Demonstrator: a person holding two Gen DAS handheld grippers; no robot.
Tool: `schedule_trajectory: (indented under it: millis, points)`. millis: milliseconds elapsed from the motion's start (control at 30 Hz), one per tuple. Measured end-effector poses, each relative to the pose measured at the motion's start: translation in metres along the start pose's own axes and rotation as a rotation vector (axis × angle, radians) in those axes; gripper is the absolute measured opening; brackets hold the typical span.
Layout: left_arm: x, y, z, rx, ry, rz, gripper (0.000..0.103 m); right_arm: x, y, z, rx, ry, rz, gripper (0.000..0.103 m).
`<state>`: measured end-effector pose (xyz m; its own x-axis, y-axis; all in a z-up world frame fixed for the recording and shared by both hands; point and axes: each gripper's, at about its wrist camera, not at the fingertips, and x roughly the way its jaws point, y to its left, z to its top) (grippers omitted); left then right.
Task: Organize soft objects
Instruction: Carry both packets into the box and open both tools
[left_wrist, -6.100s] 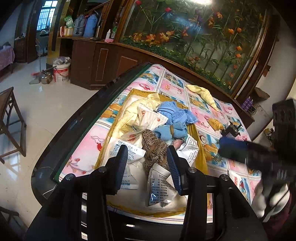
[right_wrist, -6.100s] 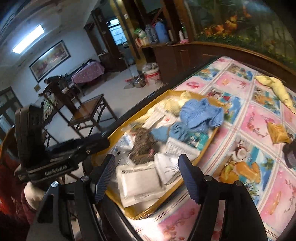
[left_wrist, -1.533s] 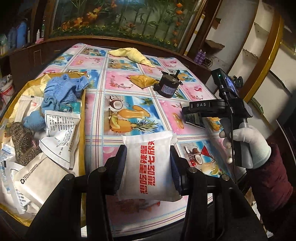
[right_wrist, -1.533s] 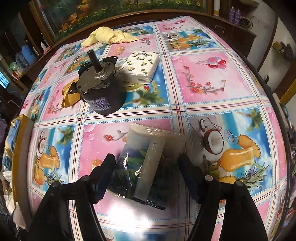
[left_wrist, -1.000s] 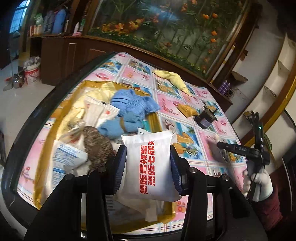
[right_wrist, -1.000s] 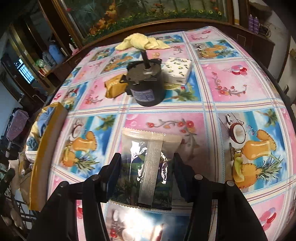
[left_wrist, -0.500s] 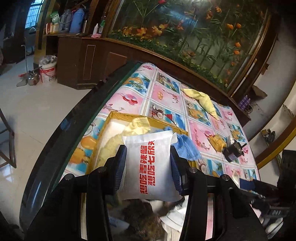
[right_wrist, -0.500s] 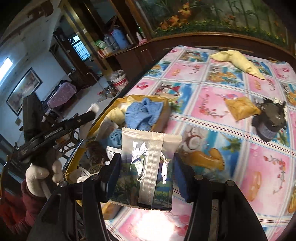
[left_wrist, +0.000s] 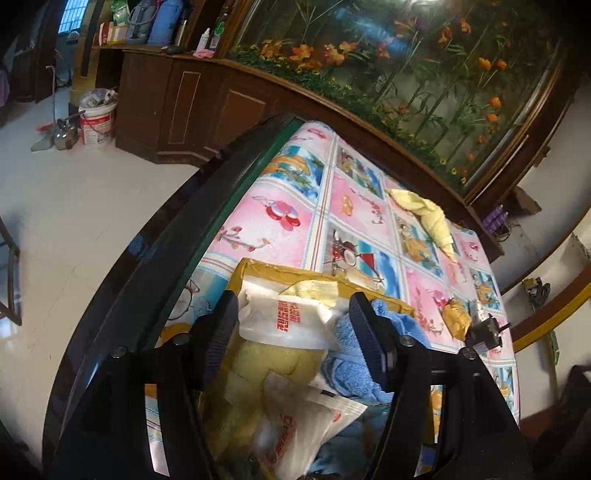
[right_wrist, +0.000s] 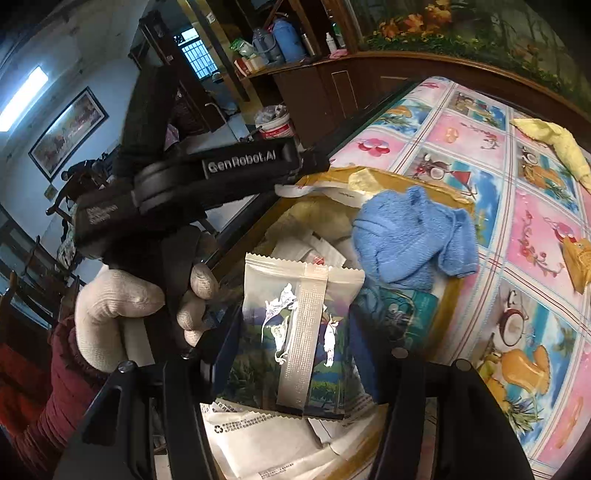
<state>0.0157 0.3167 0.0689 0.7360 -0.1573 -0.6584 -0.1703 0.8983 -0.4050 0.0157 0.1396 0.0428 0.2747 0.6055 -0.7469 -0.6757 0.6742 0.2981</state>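
Both handheld tools are built from matte black plastic. The left gripper (left_wrist: 291, 334) has two flat fingers faced with dark blue ribbed pads (left_wrist: 364, 345), each finger mounted on a black bracket fastened by round silver screws (left_wrist: 405, 340). The right gripper (right_wrist: 291, 363) has the same construction, with matching screw heads (right_wrist: 397, 352) just behind its pads. In the right wrist view, the body of the left tool carries a raised label (right_wrist: 242, 162) with white lettering reading "GenRobot.AI". Below that label, the left hand (right_wrist: 122, 306) wears a white knitted glove, and a dark red ribbed sleeve (right_wrist: 61, 391) begins at the glove cuff.
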Motion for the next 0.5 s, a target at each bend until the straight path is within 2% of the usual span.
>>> schedule_trajectory:
  millis: [133,233,333,500]
  points:
    - [-0.018,-0.007,0.002,0.023,-0.035,0.010,0.067,0.018,0.004,-0.002,-0.030,0.026,-0.036,0.063]
    - [-0.041,-0.022,-0.003,0.088,-0.083,0.064,0.067,0.007,0.002,-0.003,-0.021,-0.007,0.002,0.065]
    - [-0.068,-0.038,-0.016,0.142,-0.160,0.140,0.067,-0.016,-0.002,-0.007,-0.023,-0.072,0.029,0.068]
    - [-0.108,-0.066,-0.051,0.187,-0.311,0.322,0.068,-0.050,-0.013,-0.024,0.024,-0.165,0.048,0.068]
